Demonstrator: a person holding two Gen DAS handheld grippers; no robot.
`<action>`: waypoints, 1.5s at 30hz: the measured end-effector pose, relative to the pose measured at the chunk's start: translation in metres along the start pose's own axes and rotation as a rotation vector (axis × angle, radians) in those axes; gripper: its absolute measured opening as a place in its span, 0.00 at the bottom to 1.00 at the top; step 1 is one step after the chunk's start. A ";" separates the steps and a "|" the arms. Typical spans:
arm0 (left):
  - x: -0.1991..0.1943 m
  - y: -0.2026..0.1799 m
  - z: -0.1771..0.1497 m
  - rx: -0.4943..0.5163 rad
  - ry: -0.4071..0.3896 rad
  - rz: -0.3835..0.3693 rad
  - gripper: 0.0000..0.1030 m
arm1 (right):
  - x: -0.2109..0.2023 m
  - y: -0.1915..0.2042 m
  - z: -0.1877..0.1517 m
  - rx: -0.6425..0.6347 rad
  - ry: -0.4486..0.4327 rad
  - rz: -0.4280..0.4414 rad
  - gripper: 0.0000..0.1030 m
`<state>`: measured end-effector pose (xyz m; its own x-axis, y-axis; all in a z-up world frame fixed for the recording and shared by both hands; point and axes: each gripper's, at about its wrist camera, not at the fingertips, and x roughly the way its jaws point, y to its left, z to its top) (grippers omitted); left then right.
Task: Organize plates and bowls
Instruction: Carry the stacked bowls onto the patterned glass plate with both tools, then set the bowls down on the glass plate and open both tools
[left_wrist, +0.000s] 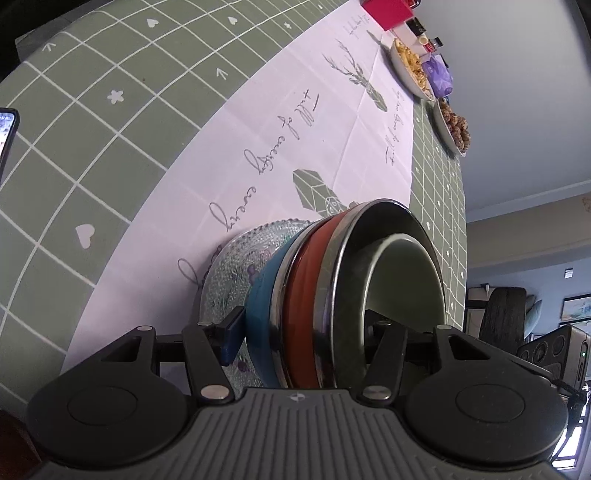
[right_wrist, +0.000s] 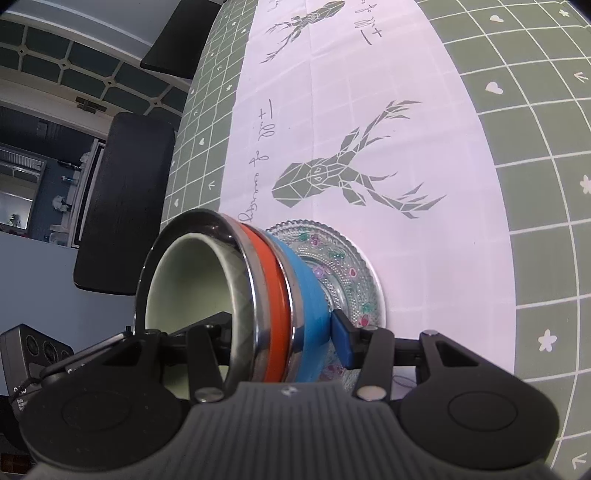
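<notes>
Nested bowl stack (left_wrist: 332, 295) — blue, red, steel-rimmed, pale cup innermost — sits on the glass plate (left_wrist: 236, 273) over the white runner (left_wrist: 295, 129). Left gripper (left_wrist: 295, 332) and right gripper (right_wrist: 284, 339) each clamp it part-open, one finger inside, one beneath. Risk: uneven lift — the stack could slide off the plate.

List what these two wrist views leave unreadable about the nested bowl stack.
- Left wrist: the right finger of the left tongs is hidden inside the steel bowl.
- Right wrist: the glass plate is half covered by the blue bowl; contact unclear.
</notes>
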<state>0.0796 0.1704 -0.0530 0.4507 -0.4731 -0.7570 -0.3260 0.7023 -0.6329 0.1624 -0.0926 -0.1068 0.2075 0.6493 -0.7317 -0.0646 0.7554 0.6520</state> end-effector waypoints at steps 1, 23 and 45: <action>0.001 0.000 0.000 0.007 -0.003 -0.004 0.61 | 0.000 -0.001 0.000 -0.001 -0.005 0.002 0.45; -0.015 0.000 0.001 0.038 -0.089 -0.051 0.63 | -0.006 0.009 0.001 -0.064 -0.056 -0.087 0.55; -0.092 -0.099 -0.059 0.566 -0.596 0.206 0.65 | -0.122 0.062 -0.051 -0.477 -0.462 -0.250 0.71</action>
<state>0.0211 0.1127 0.0695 0.8425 -0.0583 -0.5355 -0.0560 0.9793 -0.1946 0.0830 -0.1200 0.0125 0.6581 0.4272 -0.6200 -0.3595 0.9018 0.2398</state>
